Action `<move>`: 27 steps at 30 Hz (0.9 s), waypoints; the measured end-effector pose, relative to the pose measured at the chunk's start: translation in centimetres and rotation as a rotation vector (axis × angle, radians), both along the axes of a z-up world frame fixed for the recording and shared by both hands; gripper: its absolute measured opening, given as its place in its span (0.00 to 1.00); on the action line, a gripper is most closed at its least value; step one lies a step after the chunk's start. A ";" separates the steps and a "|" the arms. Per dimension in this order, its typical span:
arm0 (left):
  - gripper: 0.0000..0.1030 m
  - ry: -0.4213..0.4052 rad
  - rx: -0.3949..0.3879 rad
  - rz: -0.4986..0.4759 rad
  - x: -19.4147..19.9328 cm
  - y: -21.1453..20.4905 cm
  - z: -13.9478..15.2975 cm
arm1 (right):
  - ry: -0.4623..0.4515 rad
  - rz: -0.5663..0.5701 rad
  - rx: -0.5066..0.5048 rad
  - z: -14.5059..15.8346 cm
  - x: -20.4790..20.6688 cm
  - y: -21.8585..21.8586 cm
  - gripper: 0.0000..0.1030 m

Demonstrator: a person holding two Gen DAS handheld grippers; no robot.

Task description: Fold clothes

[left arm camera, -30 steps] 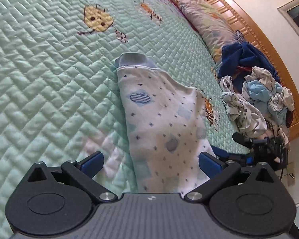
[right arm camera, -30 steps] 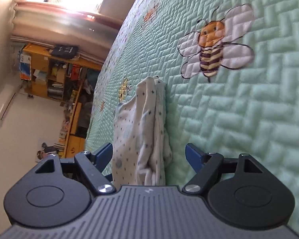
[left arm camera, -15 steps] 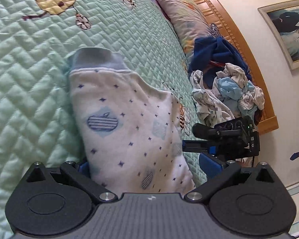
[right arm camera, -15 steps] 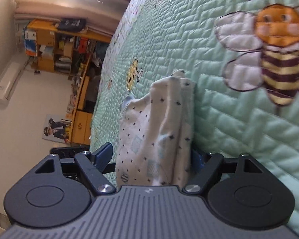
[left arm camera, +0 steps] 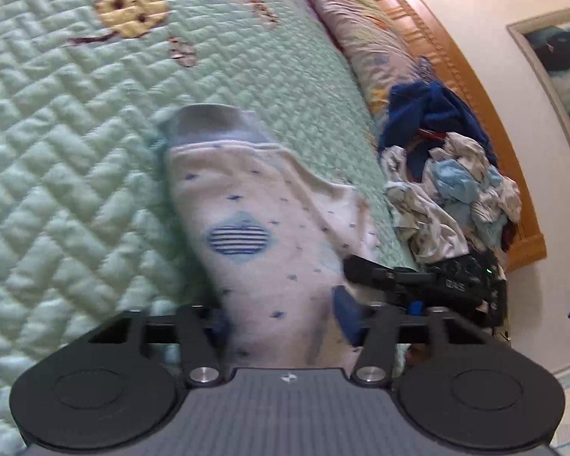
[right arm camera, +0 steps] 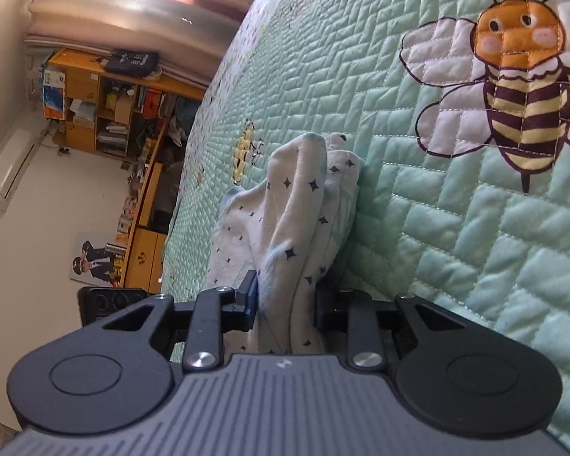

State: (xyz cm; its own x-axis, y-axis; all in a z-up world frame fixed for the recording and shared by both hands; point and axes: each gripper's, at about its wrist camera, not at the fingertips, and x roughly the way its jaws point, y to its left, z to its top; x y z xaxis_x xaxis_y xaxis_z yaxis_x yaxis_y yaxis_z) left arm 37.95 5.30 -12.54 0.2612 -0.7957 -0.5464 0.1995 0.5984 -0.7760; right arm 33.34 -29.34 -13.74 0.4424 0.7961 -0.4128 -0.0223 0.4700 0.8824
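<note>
Left wrist view: the left gripper [left arm camera: 281, 323] has just been closing and now pinches the near end of the star-print garment [left arm camera: 254, 235], whose long axis runs straight away from the jaws toward its blue cuff [left arm camera: 212, 125] on the quilted bedspread [left arm camera: 57, 152]. A heap of unfolded laundry [left arm camera: 452, 190] sits off to the right by the headboard [left arm camera: 475, 87].

Right wrist view: the right gripper [right arm camera: 285, 304], also just closing, clamps a bunched edge of the same garment, fabric standing up ahead beside the embroidered bee [right arm camera: 520, 87]. No container shows.

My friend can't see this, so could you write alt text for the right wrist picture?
The right gripper has just closed on a bunched white star-print garment, which lies on a mint quilt with an embroidered bee.
</note>
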 end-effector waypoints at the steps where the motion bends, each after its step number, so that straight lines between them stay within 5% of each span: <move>1: 0.37 0.005 0.007 0.002 0.1 0.2 -0.1 | -0.004 -0.002 -0.007 0.0 0.1 0.0 0.28; 15: 0.29 -0.007 0.005 0.036 -1.1 1.3 0.4 | -0.035 -0.024 -0.012 1.3 0.3 1.1 0.25; 27: 0.29 -0.130 0.001 0.064 -8.0 3.0 6.7 | -0.129 -0.020 0.011 6.1 -4.2 2.2 0.24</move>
